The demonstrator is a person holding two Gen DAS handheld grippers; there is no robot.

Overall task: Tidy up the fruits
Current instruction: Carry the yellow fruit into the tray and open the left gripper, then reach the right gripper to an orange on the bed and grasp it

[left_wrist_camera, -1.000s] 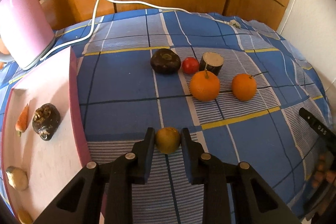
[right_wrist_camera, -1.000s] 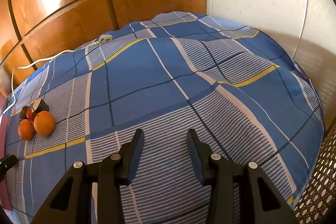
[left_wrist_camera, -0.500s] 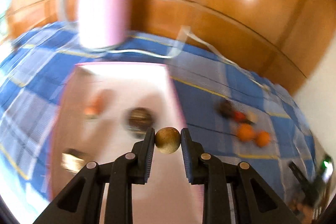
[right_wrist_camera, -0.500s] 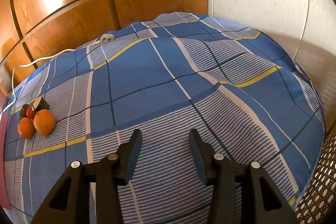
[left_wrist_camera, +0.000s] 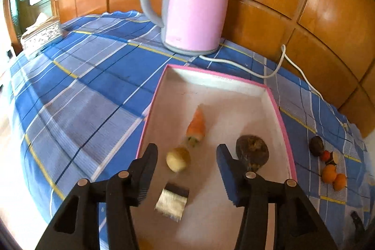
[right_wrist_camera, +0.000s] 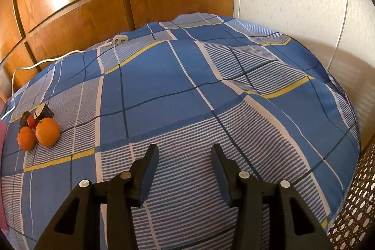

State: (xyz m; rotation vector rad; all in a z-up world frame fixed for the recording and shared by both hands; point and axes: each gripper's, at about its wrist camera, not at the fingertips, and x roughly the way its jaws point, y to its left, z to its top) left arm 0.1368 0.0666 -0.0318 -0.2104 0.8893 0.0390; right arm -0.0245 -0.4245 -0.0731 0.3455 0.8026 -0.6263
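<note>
**Round fruit dropped into the pink-rimmed tray**

Since a second ago my left gripper (left_wrist_camera: 187, 159) has swung from the blue checked cloth (left_wrist_camera: 77, 95) over to the tray (left_wrist_camera: 218, 83), and its jaws have just been opening: the small yellow-brown fruit (left_wrist_camera: 178, 159) that was pinched between them now lies loose on the tray floor. It sits between the two fingers, nearer the left one, and I see neither pad touching it. The fingers stand spread.

Just beyond the fingertips, a carrot piece (left_wrist_camera: 196, 126) lies with its point away from me, almost touching the fruit. Behind the right finger rests a dark, rough lump (left_wrist_camera: 252, 149), partly hidden by that finger. Closer to me than the fruit, between the finger bases, lies a blurred pale block with a dark edge (left_wrist_camera: 173, 201); I cannot tell what it is. Far ahead of the fingers stands a pink kettle (left_wrist_camera: 194, 1), its white cord (left_wrist_camera: 276, 69) trailing off to the right.

Well out to the right of the right finger, on the cloth, the remaining pile waits: two oranges (left_wrist_camera: 333, 177), a small red fruit (left_wrist_camera: 325, 155) and a dark one (left_wrist_camera: 316, 142).

My right gripper (right_wrist_camera: 185, 157) has barely shifted; its jaws have widened a little over the second and hold nothing, only striped cloth between them. The same oranges (right_wrist_camera: 46, 131) lie well off to the left of its left finger.
</note>
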